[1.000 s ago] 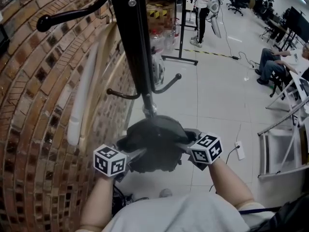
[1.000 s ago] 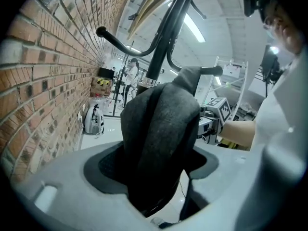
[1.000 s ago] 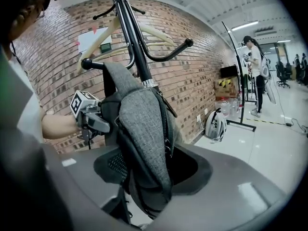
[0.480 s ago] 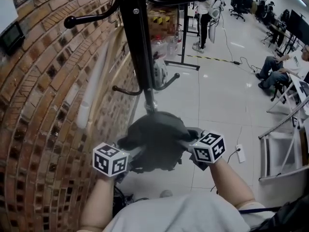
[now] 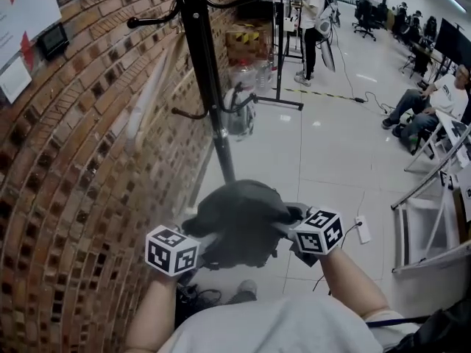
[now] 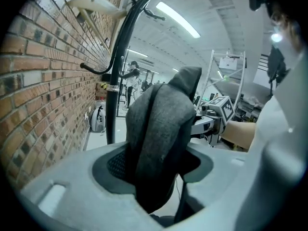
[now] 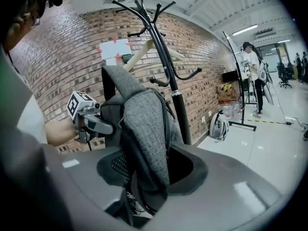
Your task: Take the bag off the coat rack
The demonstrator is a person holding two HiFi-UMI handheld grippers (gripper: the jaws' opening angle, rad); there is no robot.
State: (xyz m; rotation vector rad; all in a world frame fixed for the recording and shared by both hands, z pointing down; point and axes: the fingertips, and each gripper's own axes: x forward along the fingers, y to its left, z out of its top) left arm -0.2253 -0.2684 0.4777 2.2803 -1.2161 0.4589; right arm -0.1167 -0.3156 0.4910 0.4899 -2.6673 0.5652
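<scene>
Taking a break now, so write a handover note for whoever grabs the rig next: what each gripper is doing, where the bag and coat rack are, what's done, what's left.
Left gripper: shut on the bag, on its left side.
Right gripper: shut on the bag, on its right side.
Bag: held in the air between the two grippers, in front of the person, below and apart from the hooks of the coat rack.
Done: the bag appears to be off the rack; no hook holds it.
Left: probably only to bring it clear of the pole and set it down somewhere.
</scene>
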